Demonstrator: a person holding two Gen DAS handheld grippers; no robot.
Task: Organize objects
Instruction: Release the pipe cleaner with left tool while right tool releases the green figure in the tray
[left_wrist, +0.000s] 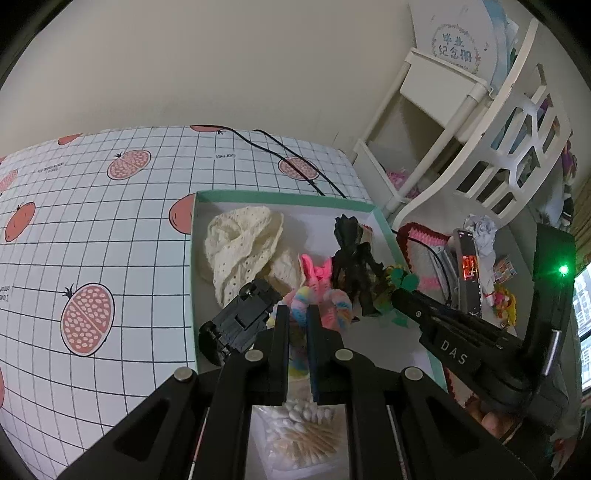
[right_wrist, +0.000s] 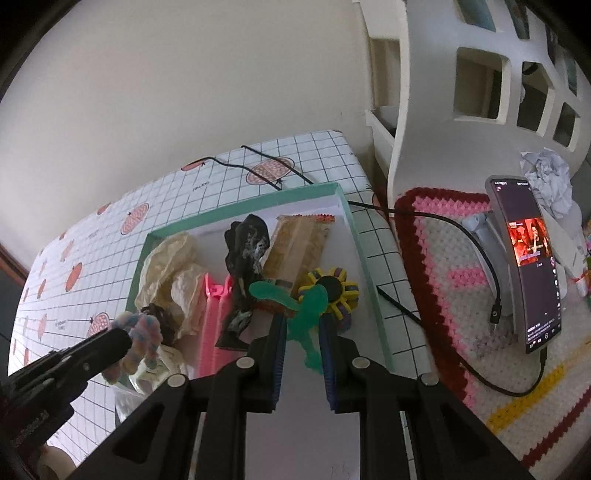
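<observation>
A shallow green-rimmed box (left_wrist: 258, 196) (right_wrist: 236, 210) lies on the table. It holds cream lace cloth (left_wrist: 240, 243), a dark figurine (left_wrist: 354, 254), a pink comb (right_wrist: 212, 325), a black toy car (left_wrist: 240, 317) and a snack bar (right_wrist: 299, 243). My left gripper (left_wrist: 297, 314) is shut on a pastel fuzzy toy (left_wrist: 301, 299) over the box; it also shows in the right wrist view (right_wrist: 144, 332). My right gripper (right_wrist: 302, 325) is shut on the green stem (right_wrist: 306, 325) of a yellow craft flower (right_wrist: 332, 291).
The table has a gridded pomegranate cloth (left_wrist: 92, 221). A crocheted mat (right_wrist: 461, 266) at the right carries a lit phone (right_wrist: 528, 254) on a stand with a black cable. A white shelf (left_wrist: 480, 122) stands behind. A pack of cotton swabs (left_wrist: 303, 435) lies below my left gripper.
</observation>
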